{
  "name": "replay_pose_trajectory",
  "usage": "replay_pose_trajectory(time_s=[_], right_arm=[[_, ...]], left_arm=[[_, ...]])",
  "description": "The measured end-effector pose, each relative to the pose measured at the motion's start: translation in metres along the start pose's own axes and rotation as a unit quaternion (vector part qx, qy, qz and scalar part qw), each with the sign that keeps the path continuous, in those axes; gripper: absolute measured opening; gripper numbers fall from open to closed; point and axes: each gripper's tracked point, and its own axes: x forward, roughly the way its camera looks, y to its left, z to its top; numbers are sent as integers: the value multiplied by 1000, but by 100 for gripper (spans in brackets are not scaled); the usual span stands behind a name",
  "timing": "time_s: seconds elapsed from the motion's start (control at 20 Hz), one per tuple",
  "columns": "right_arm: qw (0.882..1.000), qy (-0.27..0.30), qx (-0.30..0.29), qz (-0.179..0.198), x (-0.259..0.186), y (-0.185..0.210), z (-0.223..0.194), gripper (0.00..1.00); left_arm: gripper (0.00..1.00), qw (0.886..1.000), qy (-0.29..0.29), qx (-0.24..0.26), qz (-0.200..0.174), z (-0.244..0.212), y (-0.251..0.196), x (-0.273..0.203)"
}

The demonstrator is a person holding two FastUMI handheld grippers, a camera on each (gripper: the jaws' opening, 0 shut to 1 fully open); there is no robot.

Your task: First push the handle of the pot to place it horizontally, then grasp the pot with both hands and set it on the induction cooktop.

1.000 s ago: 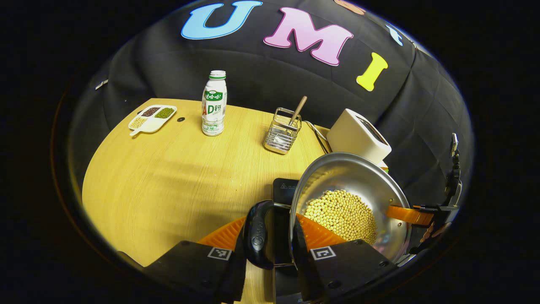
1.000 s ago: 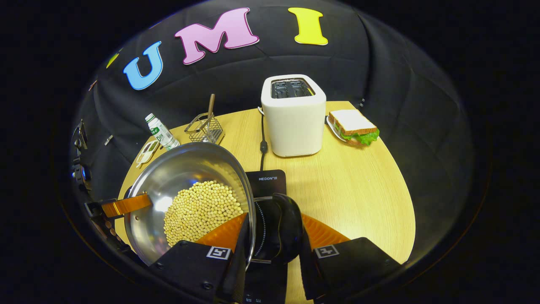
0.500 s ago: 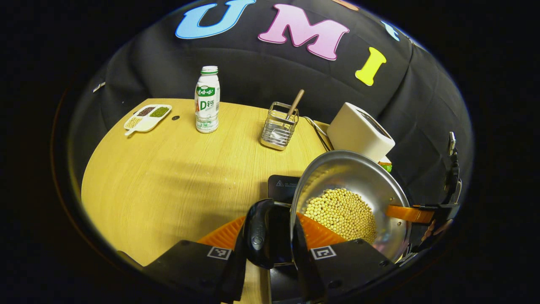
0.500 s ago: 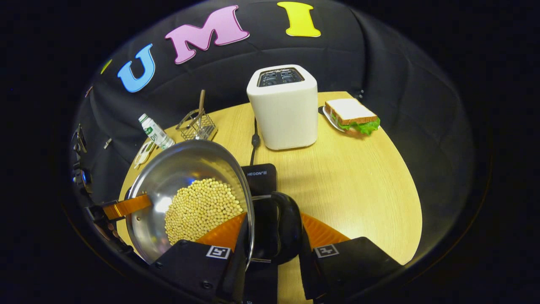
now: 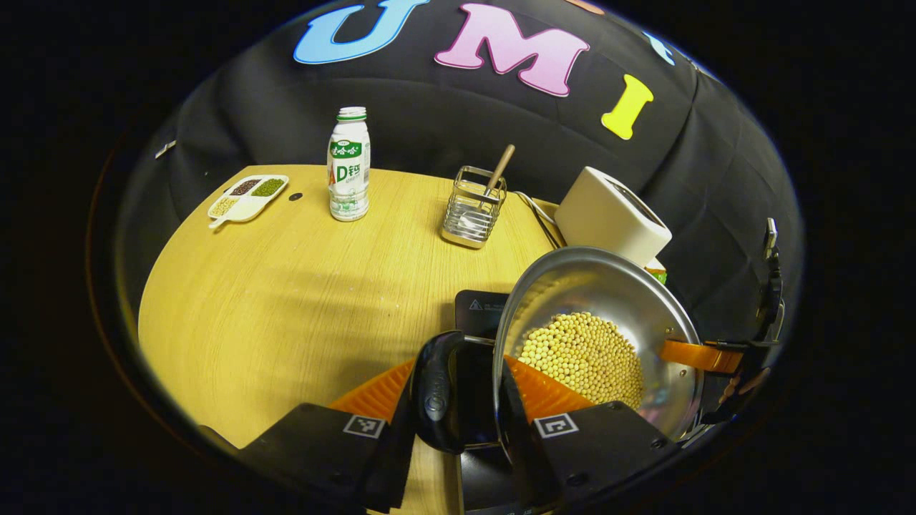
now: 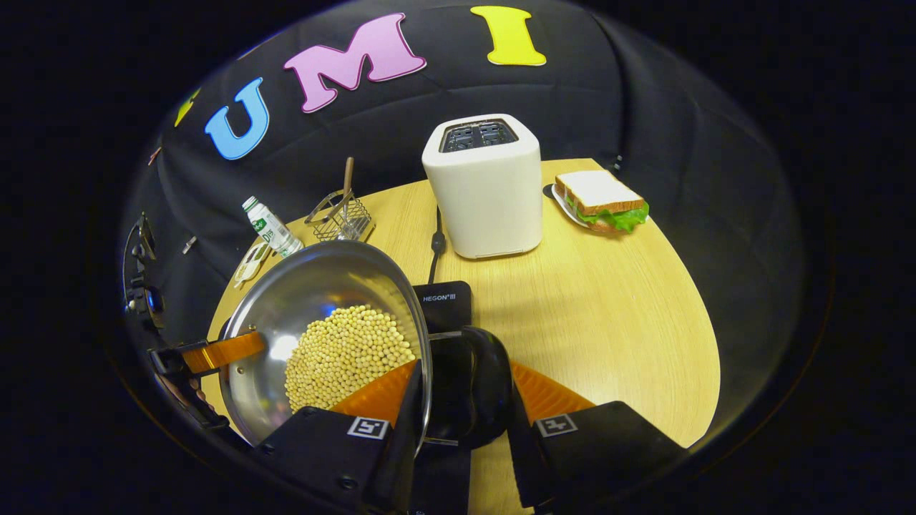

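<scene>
Over the wooden table (image 6: 615, 307), I had the left gripper (image 5: 458, 400) and right gripper (image 6: 458, 400) each clamped on a pot (image 5: 594, 336) handle, carrying it slightly farther forward above the cooktop (image 6: 444, 304), nearly ready to lower.

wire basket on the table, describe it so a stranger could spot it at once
On the round wooden table, look along the back edge between the white toaster and the plastic milk bottle. The small square metal wire basket stands there, with a wooden stick poking out.

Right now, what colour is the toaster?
White, or cream, with dark slots on top. The toaster shows best in the right gripper view.
</scene>
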Motion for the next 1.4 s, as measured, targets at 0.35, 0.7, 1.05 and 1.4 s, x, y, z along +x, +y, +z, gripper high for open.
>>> replay_pose_trajectory(time_s=[0.35,0.7,1.05,1.4], right_arm=[[1000,9,10,-2,-21,-6,-11,90],[997,-57,31,-45,-96,-4,-3,99],[978,-194,-23,-70,-197,21,34,99],[929,-359,-72,-49,-305,77,67,98]], left_arm=[[95,1000,19,-20,5,-18,-2,-14],[96,996,-56,62,18,-1,-3,-88],[95,977,-184,106,17,34,-12,-206],[95,941,-319,101,47,61,4,-334]])
